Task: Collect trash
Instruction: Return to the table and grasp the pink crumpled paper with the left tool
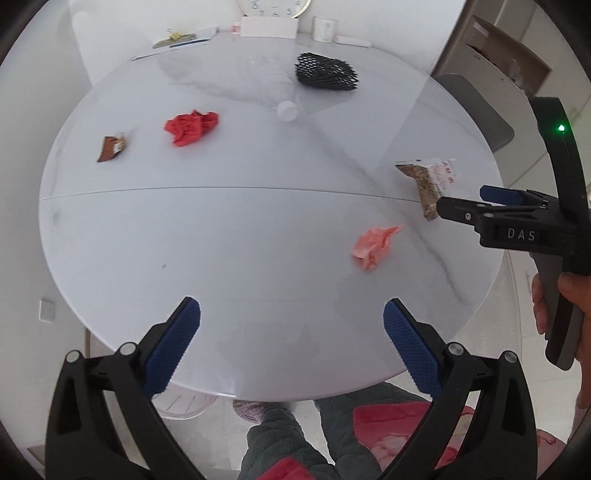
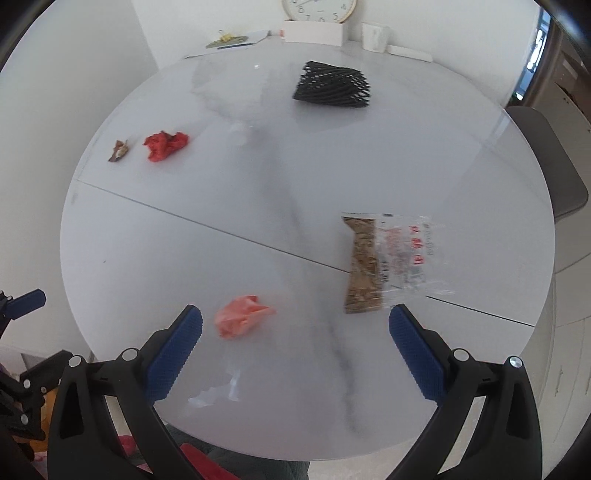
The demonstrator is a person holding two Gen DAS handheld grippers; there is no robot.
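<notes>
Trash lies scattered on a round white marble table (image 1: pixel 221 240) (image 2: pixel 177 236). There is a crumpled red paper (image 1: pixel 192 127) (image 2: pixel 165 145), a brown wrapper (image 1: pixel 112 147) (image 2: pixel 119 150), a black foam net (image 1: pixel 327 71) (image 2: pixel 334 90), a pink paper ball (image 1: pixel 373 245) (image 2: pixel 242 315) and a clear packet with a brown strip (image 1: pixel 424 184) (image 2: pixel 384 258). My left gripper (image 1: pixel 291 314) hangs open and empty over the near edge. My right gripper (image 2: pixel 295 317) (image 1: pixel 463 199) is open too, with the pink ball just ahead of its left finger and the packet ahead of its right finger.
A small white cap (image 1: pixel 287 110) sits mid-table. A clock, a white box (image 1: pixel 269 27), a cup (image 1: pixel 324 28) and papers (image 1: pixel 181 38) line the far side. A grey chair (image 1: pixel 476 110) stands at the right. A white basket (image 1: pixel 184 402) and a person's legs show below the table edge.
</notes>
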